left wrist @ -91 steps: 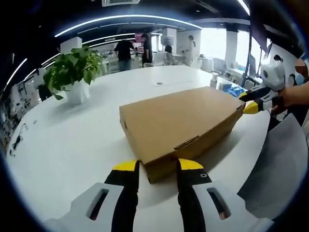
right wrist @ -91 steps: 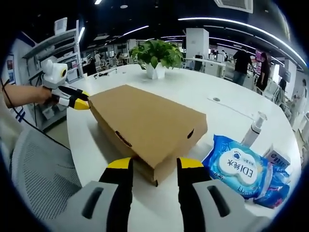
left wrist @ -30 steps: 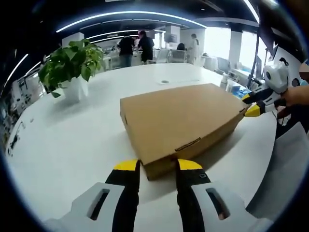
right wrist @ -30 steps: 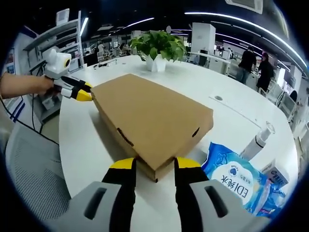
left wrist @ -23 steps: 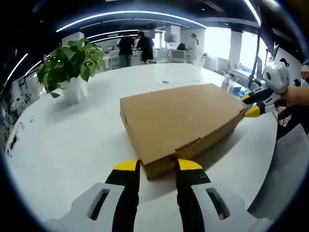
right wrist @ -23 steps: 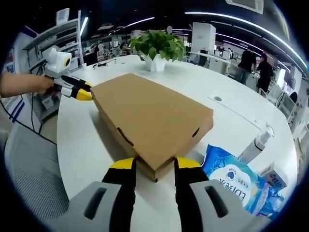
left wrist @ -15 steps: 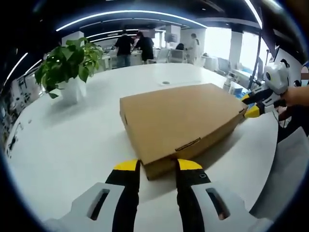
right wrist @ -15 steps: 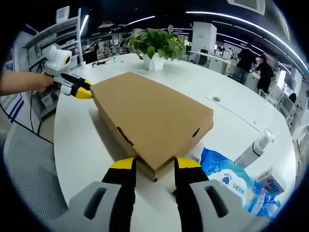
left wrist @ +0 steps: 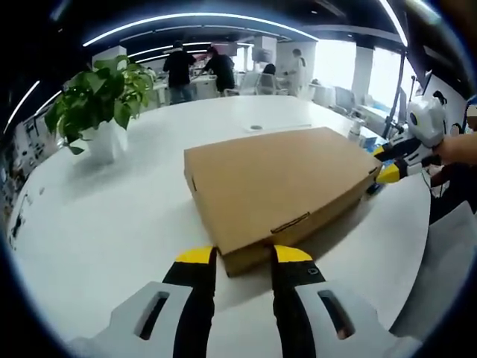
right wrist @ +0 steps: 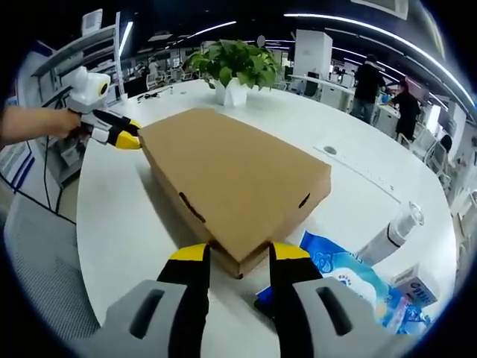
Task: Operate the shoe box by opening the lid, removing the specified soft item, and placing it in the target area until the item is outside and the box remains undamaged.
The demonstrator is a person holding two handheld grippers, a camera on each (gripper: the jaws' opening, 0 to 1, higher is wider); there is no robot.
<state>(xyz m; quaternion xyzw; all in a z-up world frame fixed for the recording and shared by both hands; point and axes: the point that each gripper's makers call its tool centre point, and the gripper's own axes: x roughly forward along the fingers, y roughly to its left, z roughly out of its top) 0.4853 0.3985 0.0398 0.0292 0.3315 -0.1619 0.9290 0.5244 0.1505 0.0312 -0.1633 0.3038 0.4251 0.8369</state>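
Note:
A flat brown cardboard shoe box point(left wrist: 279, 186) lies shut on the round white table point(left wrist: 112, 216). My left gripper point(left wrist: 244, 257) is open, its yellow-tipped jaws standing either side of the box's near corner. At the opposite corner the right gripper point(left wrist: 381, 161) comes in from the right, held by a hand. In the right gripper view the same box point(right wrist: 231, 175) runs away from my open right gripper point(right wrist: 238, 255), whose jaws straddle that corner. The left gripper point(right wrist: 133, 134) shows at the far left corner. What is inside the box is hidden.
A potted green plant point(left wrist: 89, 104) stands at the table's far side. A blue pack of wet wipes point(right wrist: 350, 280), a pump bottle point(right wrist: 391, 231) and a small carton point(right wrist: 417, 287) lie right of the box. A grey mesh chair point(left wrist: 440, 268) sits at the table's edge. People stand far behind.
Both views have shifted slightly with the hands. The box stays shut and each gripper keeps its place at its corner.

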